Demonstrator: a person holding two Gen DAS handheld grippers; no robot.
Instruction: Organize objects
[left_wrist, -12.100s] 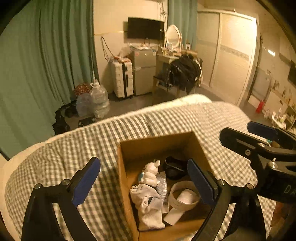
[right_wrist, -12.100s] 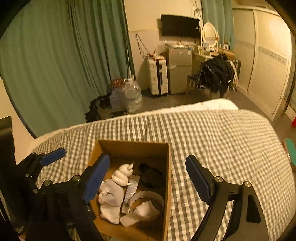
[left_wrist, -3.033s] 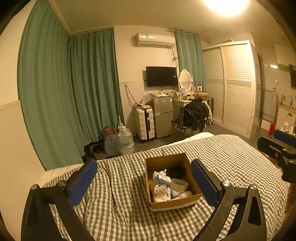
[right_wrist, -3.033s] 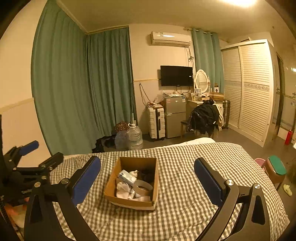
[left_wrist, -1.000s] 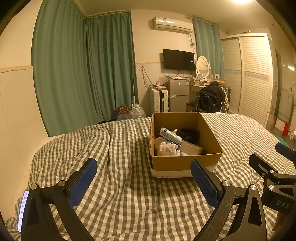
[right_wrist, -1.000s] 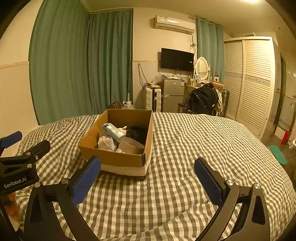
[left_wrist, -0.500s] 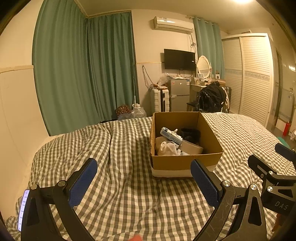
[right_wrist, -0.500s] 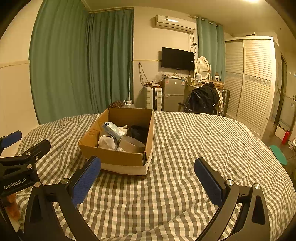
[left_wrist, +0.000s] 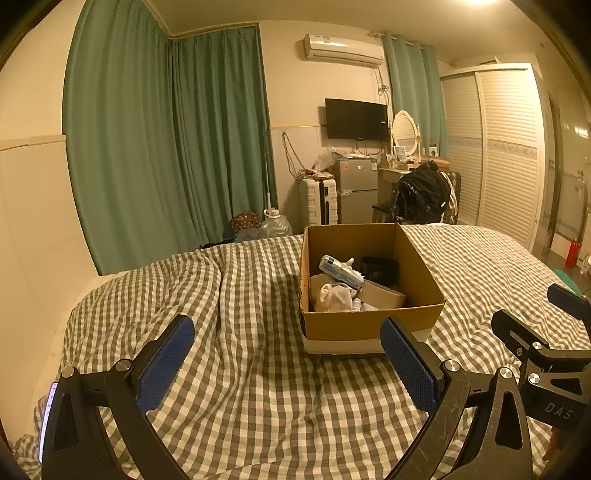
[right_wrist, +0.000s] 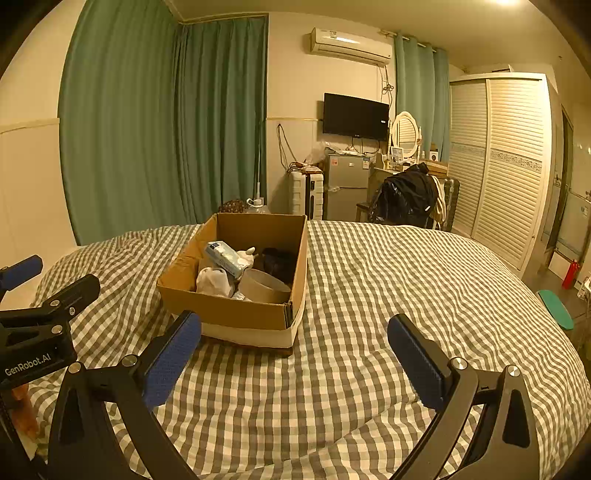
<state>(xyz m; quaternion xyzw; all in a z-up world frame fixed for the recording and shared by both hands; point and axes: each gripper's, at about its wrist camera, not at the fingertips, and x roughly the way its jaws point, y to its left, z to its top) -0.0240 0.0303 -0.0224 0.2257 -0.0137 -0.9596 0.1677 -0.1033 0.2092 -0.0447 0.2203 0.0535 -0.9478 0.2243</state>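
Grippers left (left_wrist: 287, 363), right (right_wrist: 294, 355) both spread, empty; fire extinguisher (right_wrist: 570, 273) clearer right view.

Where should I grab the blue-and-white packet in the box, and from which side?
Grip the blue-and-white packet across its narrow width, coming from above: it lies tilted atop the other items in the cardboard box, and the walls block any side approach.
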